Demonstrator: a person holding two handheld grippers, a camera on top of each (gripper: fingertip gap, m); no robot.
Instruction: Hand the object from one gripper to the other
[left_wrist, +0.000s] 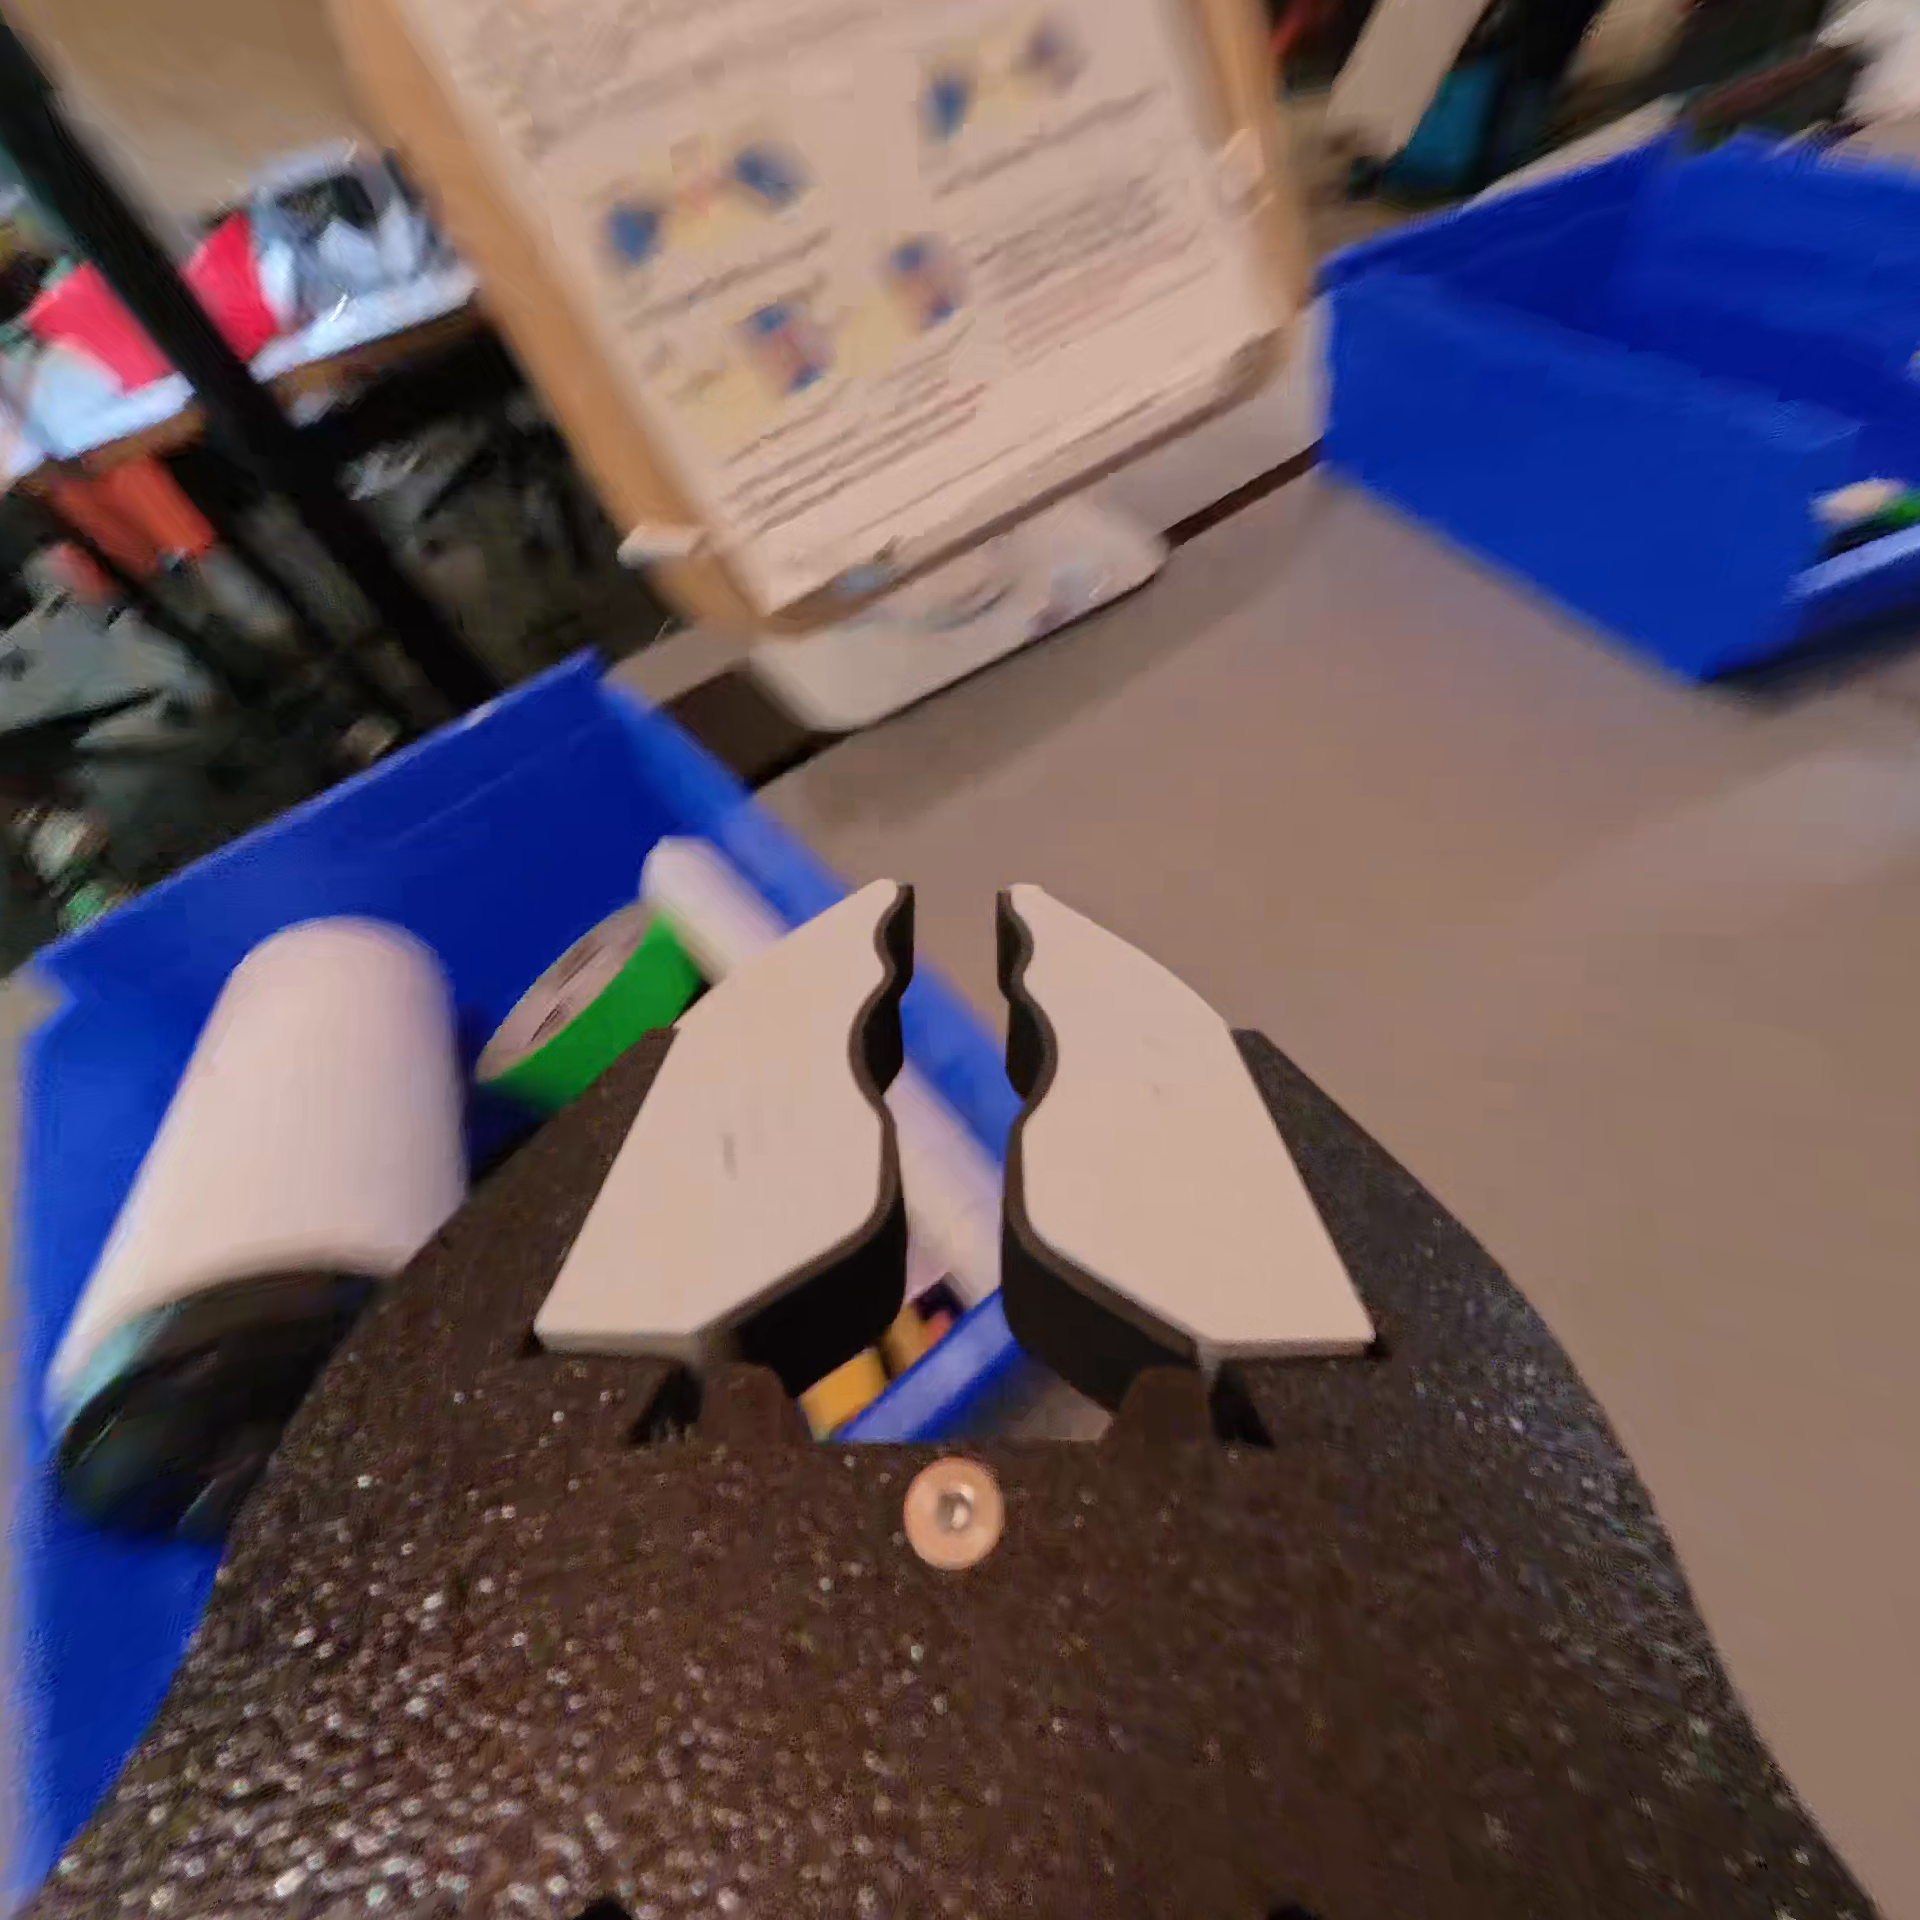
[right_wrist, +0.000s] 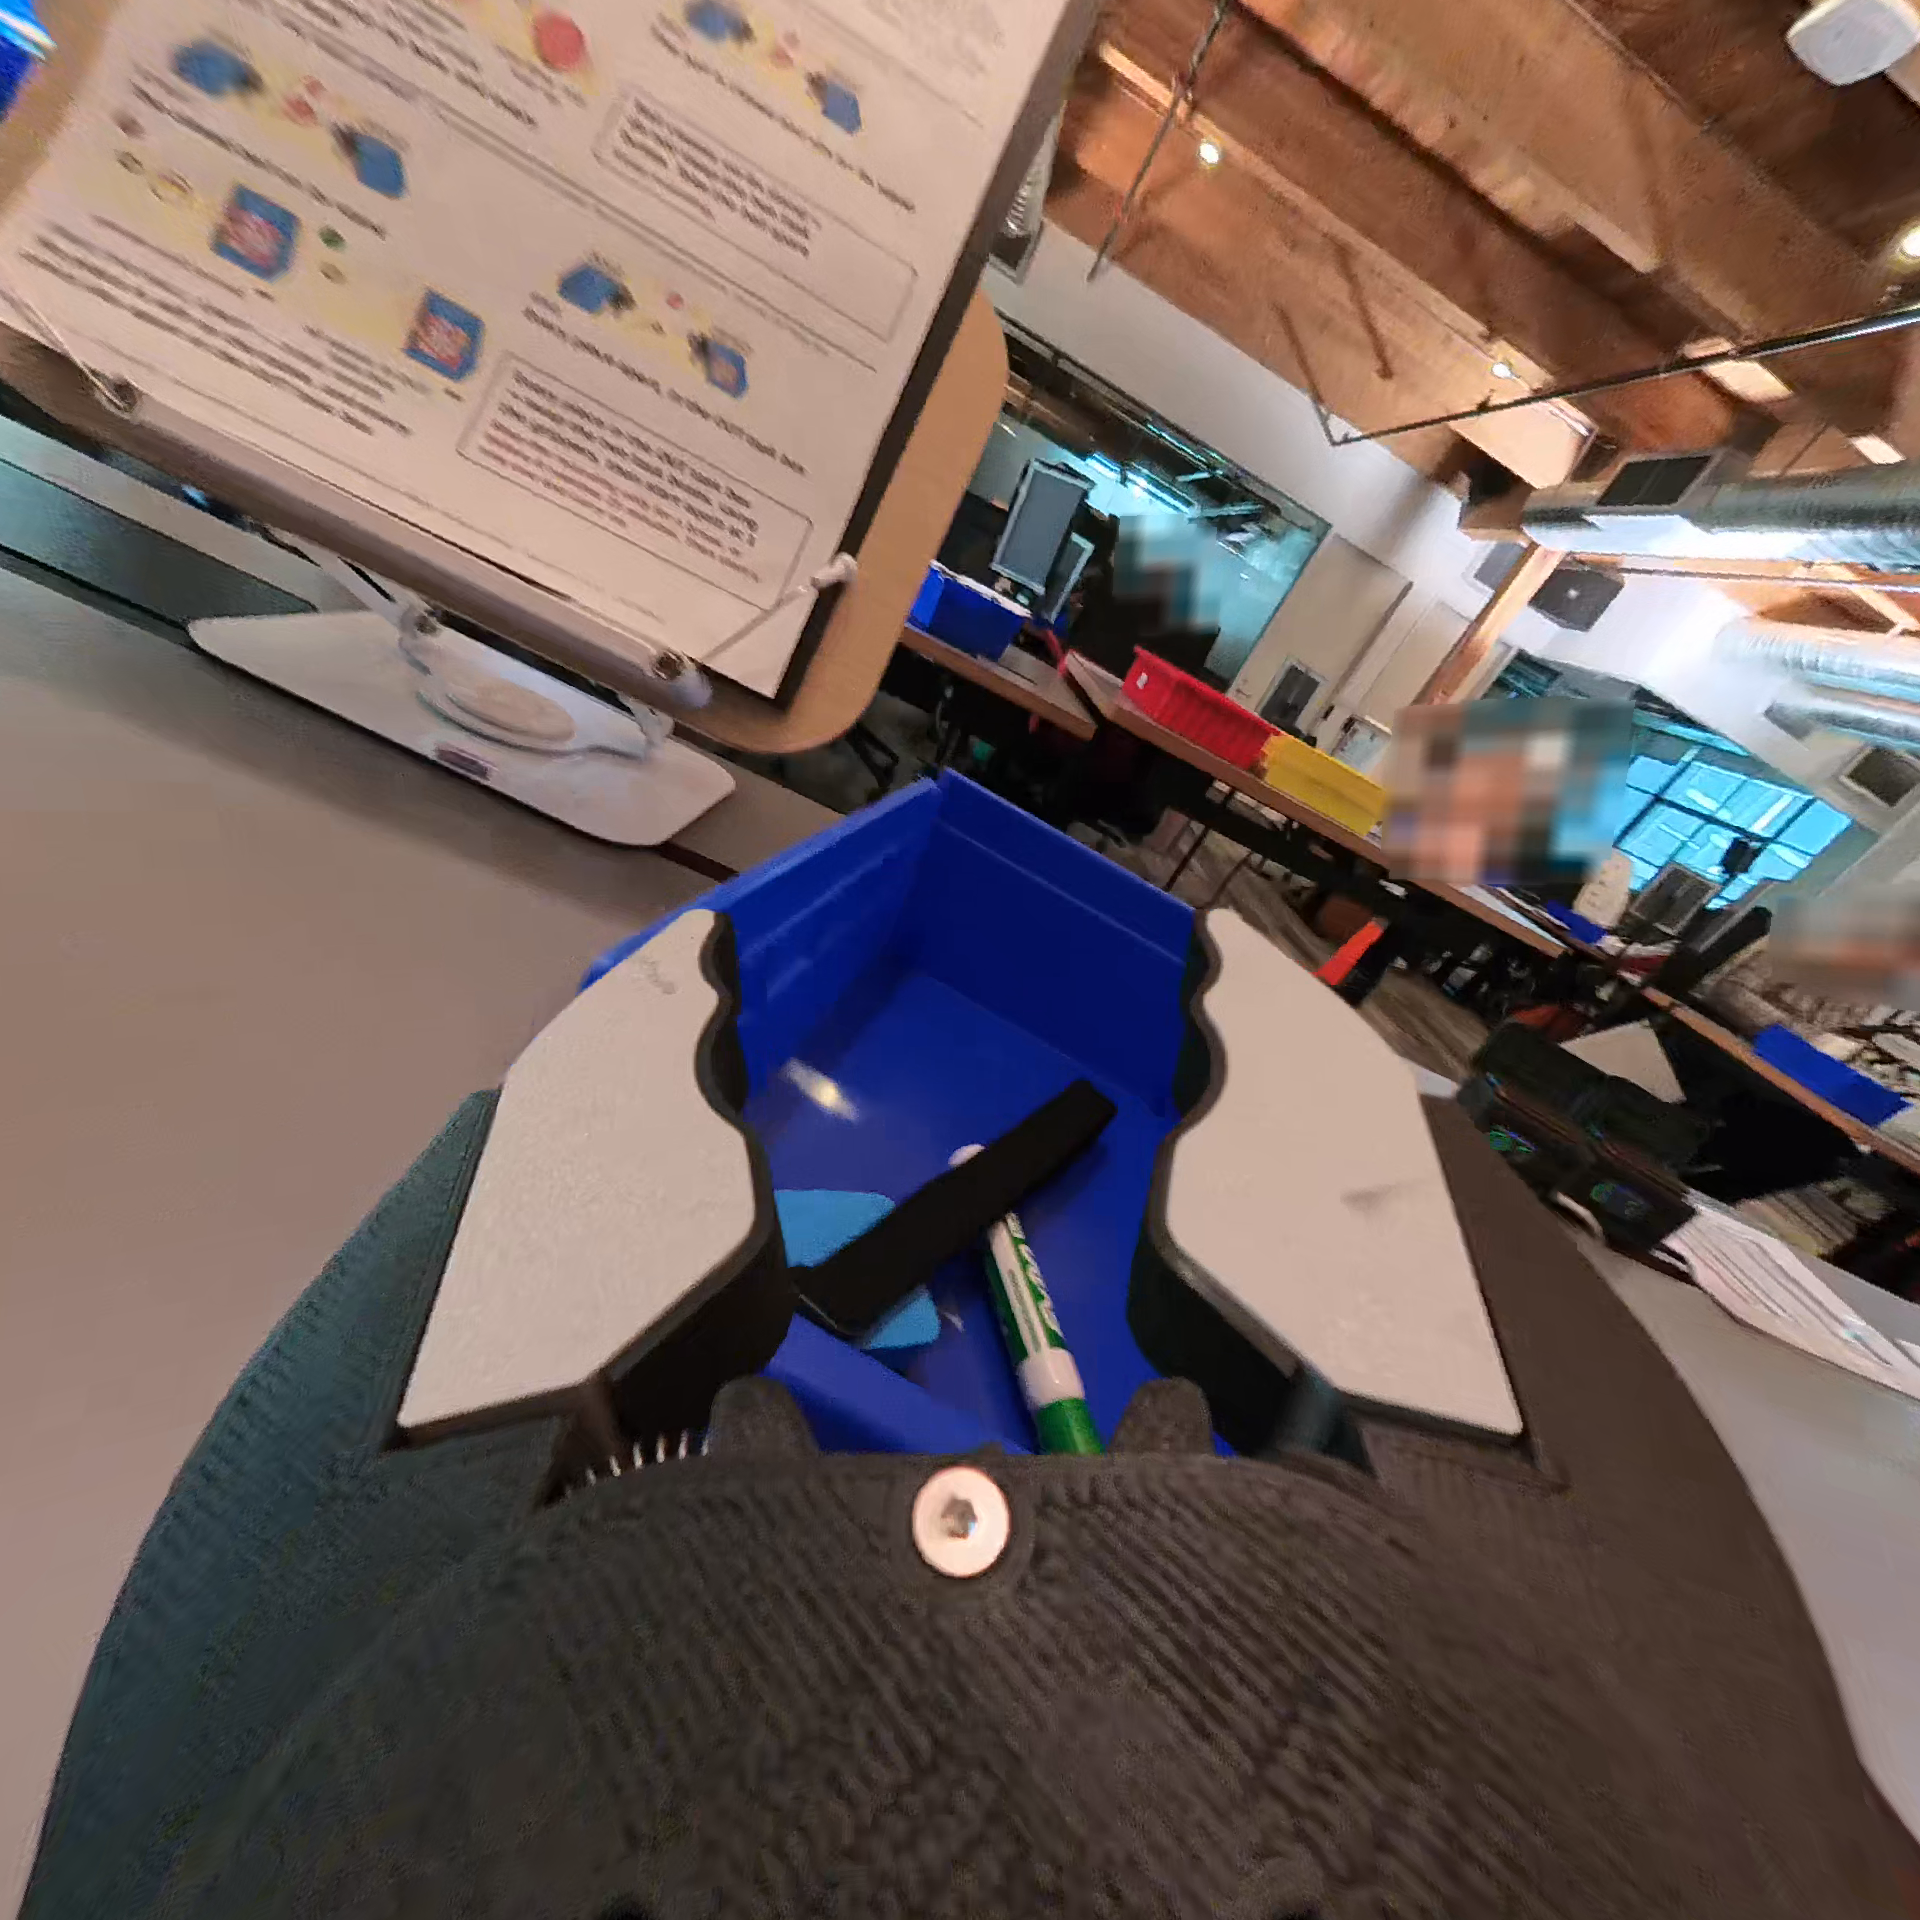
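A: What sits around the left hand-held gripper (left_wrist: 954, 909)?

B: It hangs over the right edge of a blue bin (left_wrist: 416, 831) at its 9 o'clock. The jaws stand narrow with a slim gap and nothing between them. In the bin lie a pale roll (left_wrist: 301, 1101), a green tape roll (left_wrist: 597, 1003) and a white tube (left_wrist: 717, 904); something yellow (left_wrist: 868, 1371) peeks through the gap below the fingers. All of it is blurred.

A: And ahead?

B: At 12 o'clock an instruction board (left_wrist: 873, 301) on a white stand; at 2 o'clock a second blue bin (left_wrist: 1579, 416) on the grey desk (left_wrist: 1455, 831).

A: What does the right view add?

B: The right hand-held gripper (right_wrist: 961, 971) is spread wide and empty, right above a blue bin (right_wrist: 977, 883). Inside, between the fingers, lie a black bar (right_wrist: 966, 1195), a green marker (right_wrist: 1034, 1340) partly under it, and light blue pieces (right_wrist: 831, 1226). The board (right_wrist: 499, 291) shows at 11 o'clock, and tables with red (right_wrist: 1195, 707) and yellow (right_wrist: 1325, 784) bins at 2 o'clock.

A: Which is the object to hand over?

B: I cannot tell; neither gripper holds anything.
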